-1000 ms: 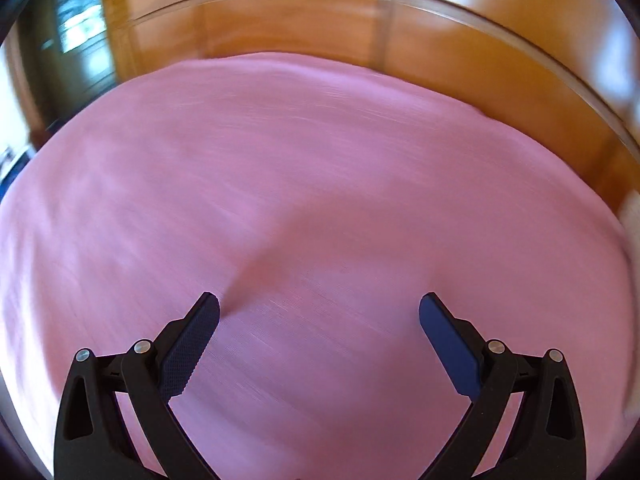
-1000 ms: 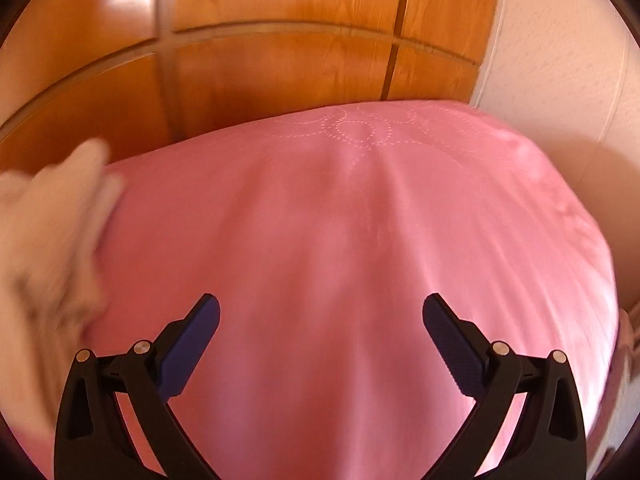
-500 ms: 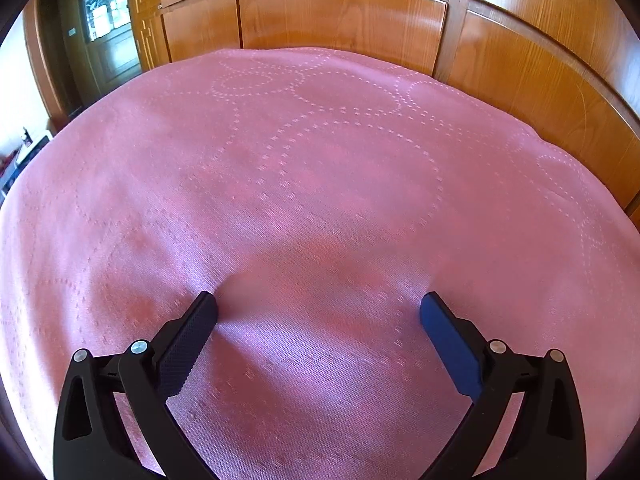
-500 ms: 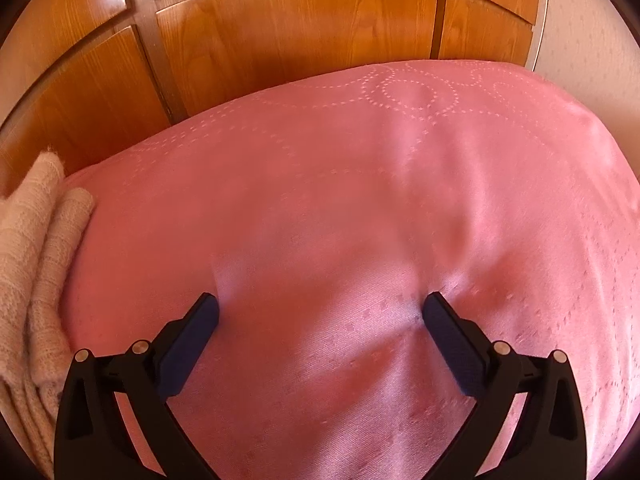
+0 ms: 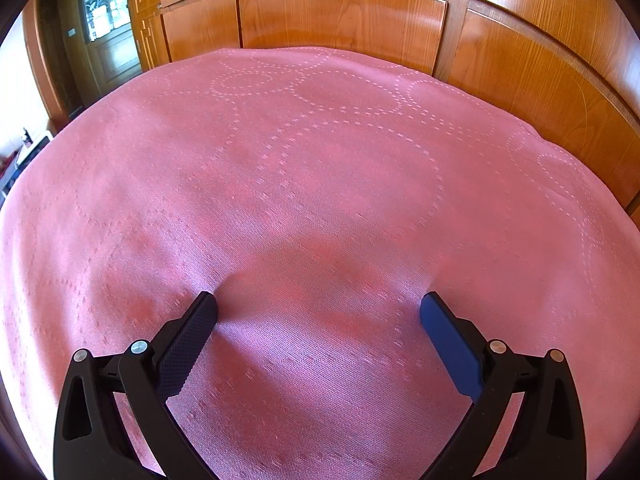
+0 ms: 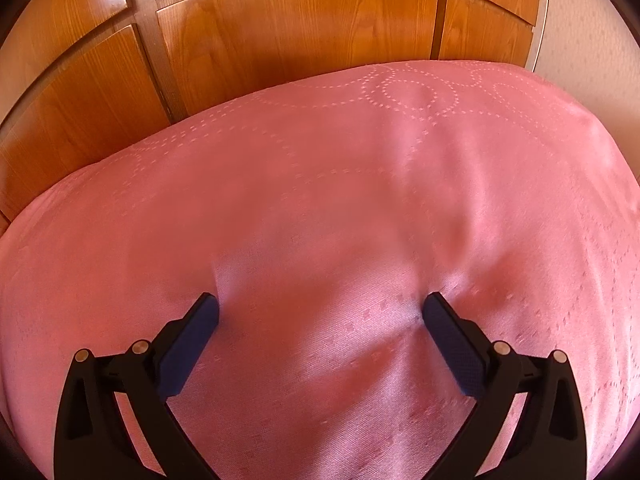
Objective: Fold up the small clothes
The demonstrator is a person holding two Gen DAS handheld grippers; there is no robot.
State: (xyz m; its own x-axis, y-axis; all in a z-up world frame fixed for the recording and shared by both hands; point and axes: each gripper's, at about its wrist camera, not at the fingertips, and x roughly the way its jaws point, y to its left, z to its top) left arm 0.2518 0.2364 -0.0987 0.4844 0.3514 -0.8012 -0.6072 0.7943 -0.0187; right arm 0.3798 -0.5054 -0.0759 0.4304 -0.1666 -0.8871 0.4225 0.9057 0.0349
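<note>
No garment shows in either view now. My left gripper [image 5: 318,306] stands open, both fingertips pressed into the pink bedspread [image 5: 320,168], which dimples around them. My right gripper [image 6: 320,306] is open too, its fingertips sunk into the pink bedspread [image 6: 340,184], with creases running out from the right fingertip [image 6: 434,308]. Nothing lies between the fingers of either gripper except the bedspread itself.
Orange-brown wooden wardrobe panels [image 5: 340,12] rise just behind the bed, and these wardrobe panels [image 6: 280,28] fill the back of the right wrist view. A dark doorway with a window [image 5: 100,20] is at far left. A white textured wall [image 6: 592,24] stands at far right.
Both views tilted down and steadied, with the fingertips now pressed into the bedspread. The cream knitted garment at the left of the right wrist view has slid out of sight.
</note>
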